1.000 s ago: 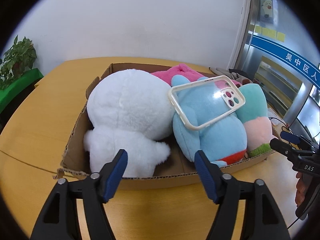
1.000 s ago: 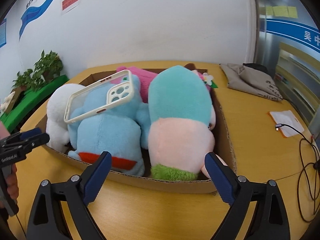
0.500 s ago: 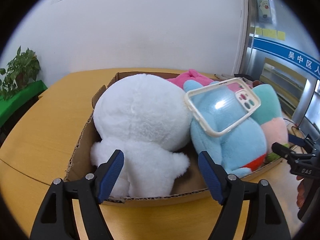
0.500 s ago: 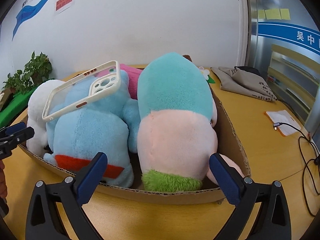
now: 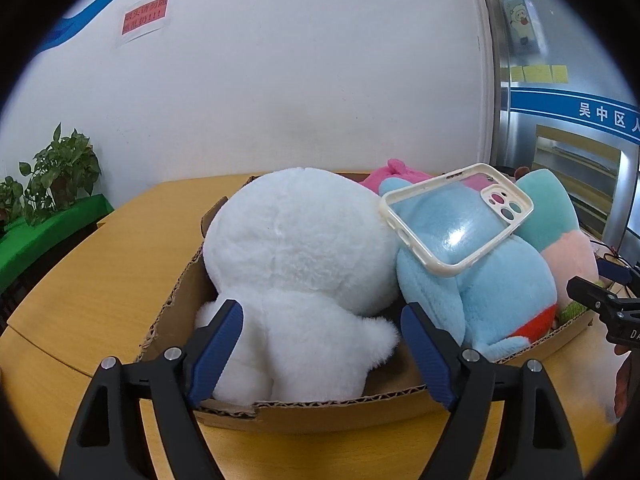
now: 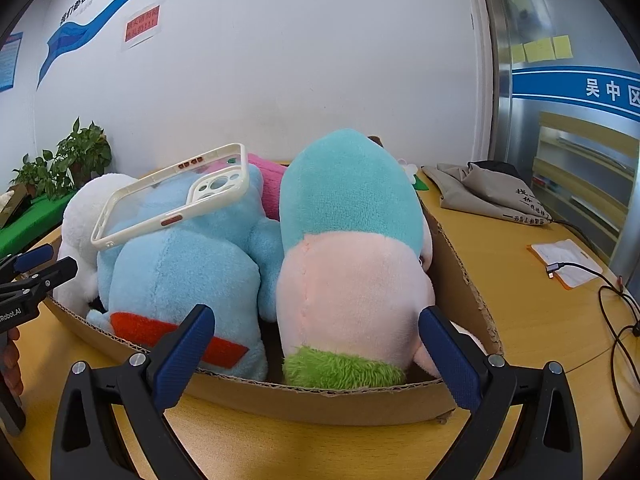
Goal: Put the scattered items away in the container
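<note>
A shallow brown cardboard box (image 5: 320, 414) on the yellow wooden table (image 5: 100, 280) holds white (image 5: 296, 248), light-blue (image 5: 480, 280) and teal-and-pink plush toys (image 6: 352, 248). A cream-rimmed clear phone case (image 5: 456, 220) rests atop the blue one. The left gripper (image 5: 322, 344), jaws just widened, and the right gripper (image 6: 316, 354) gape empty at the box's near edge.

you get bright, even light in both views. the white wall (image 5: 280, 92) behind the cardboard box (image 5: 320, 412) looks clean and well lit. a shiny white spot of glare sits on the clear phone case (image 5: 456, 224) lying on top of the toys in the box. shadows are soft and dark only deep inside the box, under the toys. the round lens bends straight lines far from the box, and the corners go black. nothing looks blurry.
</note>
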A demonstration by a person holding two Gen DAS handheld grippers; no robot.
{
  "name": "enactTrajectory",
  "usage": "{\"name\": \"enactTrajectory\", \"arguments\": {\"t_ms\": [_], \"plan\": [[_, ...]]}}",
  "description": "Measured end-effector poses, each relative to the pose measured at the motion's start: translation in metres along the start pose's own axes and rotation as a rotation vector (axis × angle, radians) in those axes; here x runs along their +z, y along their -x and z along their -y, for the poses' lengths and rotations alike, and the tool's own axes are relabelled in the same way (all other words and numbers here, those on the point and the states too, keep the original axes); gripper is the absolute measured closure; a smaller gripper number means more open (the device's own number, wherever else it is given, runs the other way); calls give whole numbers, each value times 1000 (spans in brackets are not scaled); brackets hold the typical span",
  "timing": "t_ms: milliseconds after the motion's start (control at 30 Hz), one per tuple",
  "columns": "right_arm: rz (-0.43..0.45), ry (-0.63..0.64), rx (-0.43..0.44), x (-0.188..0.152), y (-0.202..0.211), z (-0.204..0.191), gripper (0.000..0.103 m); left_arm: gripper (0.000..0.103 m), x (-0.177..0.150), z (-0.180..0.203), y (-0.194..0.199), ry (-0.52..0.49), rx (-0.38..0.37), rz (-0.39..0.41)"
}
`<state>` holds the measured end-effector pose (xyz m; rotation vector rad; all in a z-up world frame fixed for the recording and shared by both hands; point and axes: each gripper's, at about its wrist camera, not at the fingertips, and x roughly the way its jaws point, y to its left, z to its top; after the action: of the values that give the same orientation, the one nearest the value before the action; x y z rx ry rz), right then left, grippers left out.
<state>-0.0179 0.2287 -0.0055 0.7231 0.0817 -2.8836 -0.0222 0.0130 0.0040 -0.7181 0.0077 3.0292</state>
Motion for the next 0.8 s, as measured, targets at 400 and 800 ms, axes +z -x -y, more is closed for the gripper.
{"name": "enactTrajectory", "arguments": {"t_ms": [400, 800], "plan": [[2, 2, 2, 1, 1, -1, 0, 19, 2, 2, 0, -5, 6, -1], [3, 0, 0, 1, 2, -1, 0, 16, 2, 3, -1, -5, 5, -5]]}}
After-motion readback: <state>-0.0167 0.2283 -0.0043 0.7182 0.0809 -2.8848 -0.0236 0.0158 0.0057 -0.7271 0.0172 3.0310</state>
